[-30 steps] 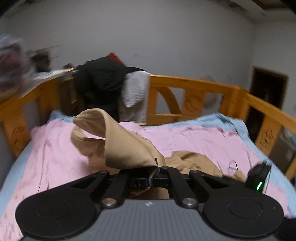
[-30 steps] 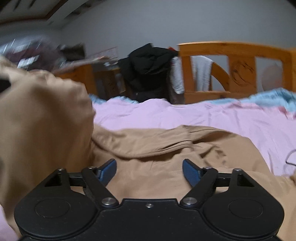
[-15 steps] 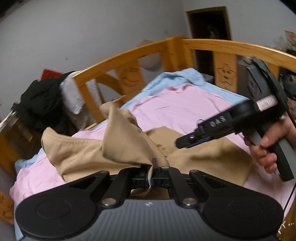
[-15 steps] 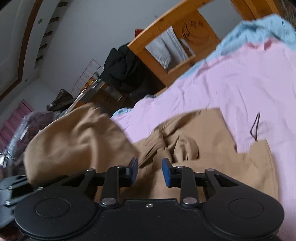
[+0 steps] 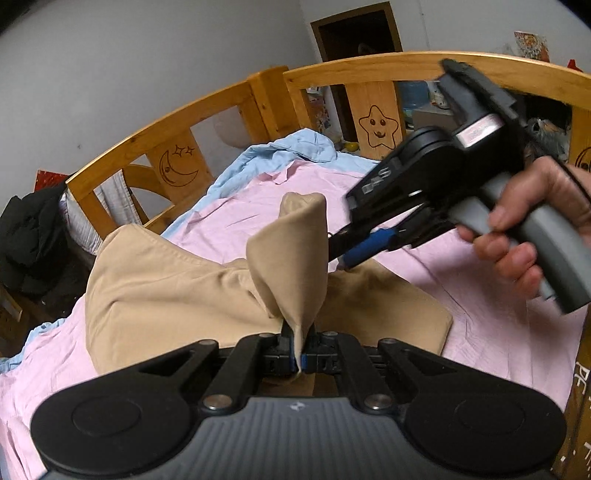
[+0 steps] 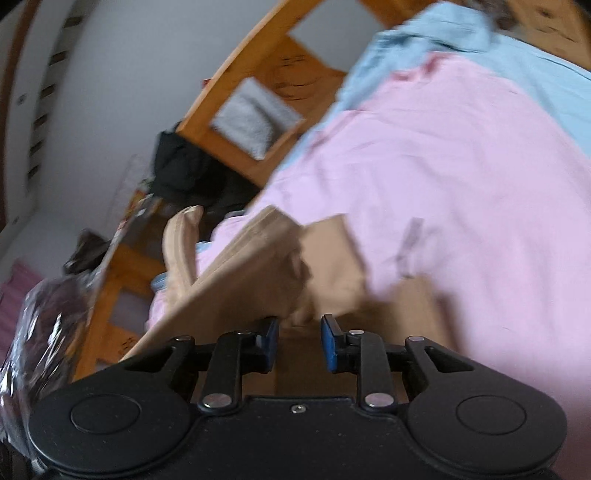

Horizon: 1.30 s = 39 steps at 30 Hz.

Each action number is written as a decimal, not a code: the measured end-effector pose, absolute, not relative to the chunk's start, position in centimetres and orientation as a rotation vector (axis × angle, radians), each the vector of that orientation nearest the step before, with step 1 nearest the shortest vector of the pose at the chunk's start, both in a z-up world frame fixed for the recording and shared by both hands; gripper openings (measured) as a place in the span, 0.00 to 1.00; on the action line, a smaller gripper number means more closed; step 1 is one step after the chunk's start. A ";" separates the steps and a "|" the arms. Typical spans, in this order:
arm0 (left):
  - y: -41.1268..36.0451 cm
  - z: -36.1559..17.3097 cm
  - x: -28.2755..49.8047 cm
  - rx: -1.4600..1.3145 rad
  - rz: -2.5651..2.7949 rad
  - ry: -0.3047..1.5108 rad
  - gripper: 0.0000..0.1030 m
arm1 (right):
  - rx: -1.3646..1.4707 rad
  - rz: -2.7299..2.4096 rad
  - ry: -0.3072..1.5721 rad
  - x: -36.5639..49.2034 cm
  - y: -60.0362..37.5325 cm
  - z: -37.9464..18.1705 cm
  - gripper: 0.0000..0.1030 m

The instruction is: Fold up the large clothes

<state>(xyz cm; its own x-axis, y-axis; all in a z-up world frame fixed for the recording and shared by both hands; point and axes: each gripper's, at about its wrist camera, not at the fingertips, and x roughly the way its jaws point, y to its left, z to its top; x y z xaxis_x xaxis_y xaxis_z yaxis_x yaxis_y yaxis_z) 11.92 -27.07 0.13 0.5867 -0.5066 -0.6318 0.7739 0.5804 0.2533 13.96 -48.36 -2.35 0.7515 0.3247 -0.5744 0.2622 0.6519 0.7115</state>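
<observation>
A tan garment (image 5: 166, 288) lies partly spread on the pink sheet (image 5: 480, 332) of a bed. My left gripper (image 5: 301, 358) is shut on a fold of the tan garment and lifts it into a peak. My right gripper (image 5: 340, 254), held in a hand, reaches toward that raised fold from the right. In the right wrist view the right gripper (image 6: 299, 341) stands narrowly open just over the tan garment (image 6: 251, 295), with cloth at the gap but no grip shown.
A wooden bed rail (image 5: 369, 66) with star and moon carvings curves around the far side. A light blue blanket (image 5: 288, 147) lies bunched at the back. Dark clothes (image 5: 26, 236) hang over the rail at left. A doorway (image 5: 354, 33) is behind.
The left gripper swung right with the garment still gripped, lifting the fold into a peak. The right gripper narrowed from wide open and moved in close to the raised fold.
</observation>
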 end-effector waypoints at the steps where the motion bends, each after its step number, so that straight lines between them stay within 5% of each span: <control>1: -27.1 0.0 11.9 0.555 -0.792 0.536 0.01 | 0.901 0.022 0.738 13.1 -49.0 -2.5 0.31; 13: -27.5 -0.7 10.9 0.625 -0.824 0.507 0.01 | 1.070 0.068 0.660 11.9 -51.2 -1.9 0.68; 18: -28.1 -1.3 9.8 0.689 -0.839 0.475 0.01 | 0.942 0.035 0.722 13.1 -50.5 -1.2 0.57; 20: -28.3 -1.5 9.3 0.708 -0.851 0.471 0.01 | 0.890 0.022 0.739 13.0 -50.5 -1.2 0.36; 24: -28.8 -2.3 8.5 0.757 -0.878 0.466 0.01 | 0.875 -0.001 0.749 12.1 -50.8 -1.5 0.37; 36: -29.7 -4.3 7.7 0.824 -0.920 0.473 0.02 | 0.993 -0.004 0.691 10.2 -52.6 -2.1 0.67; 39: -29.8 -4.5 7.6 0.829 -0.919 0.477 0.02 | 0.861 -0.034 0.743 11.1 -51.4 -1.6 0.53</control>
